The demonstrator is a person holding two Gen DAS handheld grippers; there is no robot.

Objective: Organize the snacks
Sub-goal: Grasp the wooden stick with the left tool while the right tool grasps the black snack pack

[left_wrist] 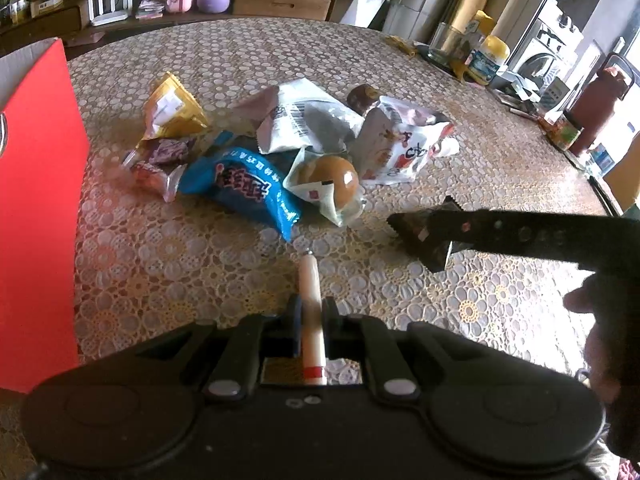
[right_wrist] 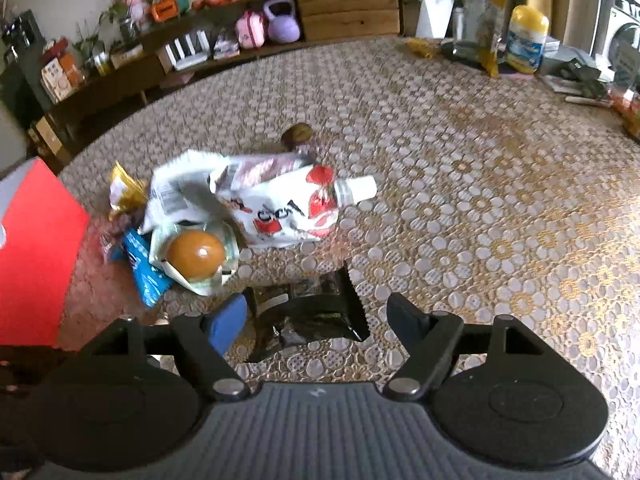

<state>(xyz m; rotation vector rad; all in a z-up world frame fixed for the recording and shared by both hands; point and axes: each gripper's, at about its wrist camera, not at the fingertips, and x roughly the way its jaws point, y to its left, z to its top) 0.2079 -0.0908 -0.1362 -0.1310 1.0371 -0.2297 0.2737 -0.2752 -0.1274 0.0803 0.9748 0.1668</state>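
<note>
One round bench [left_wrist: 420,80] under a lace-patterned cloth carries everything in front of me. One red box [left_wrist: 36,208] stands at its left edge, the biggest thing on it. Beside the box lies one loose heap of snacks, and I count these in it: one white pouch with red print and a spout [right_wrist: 288,208], one crumpled silver-white wrapper [left_wrist: 304,120], one blue packet [left_wrist: 244,188], one yellow packet [left_wrist: 172,108], one round brown bun in a clear wrapper [left_wrist: 332,180], one small reddish sweet pack [left_wrist: 156,168] and one small brown piece [right_wrist: 297,134] just behind the pouch. One dark wrapper [right_wrist: 316,312] lies apart from the heap, flat on the cloth, right under my right gripper [right_wrist: 320,316]; that gripper is spread wide, its two fingers either side of the wrapper and not pressing it. My left gripper [left_wrist: 311,316] is clenched on one thin cream stick with a red band [left_wrist: 310,300], held above the cloth, short of the heap
</note>
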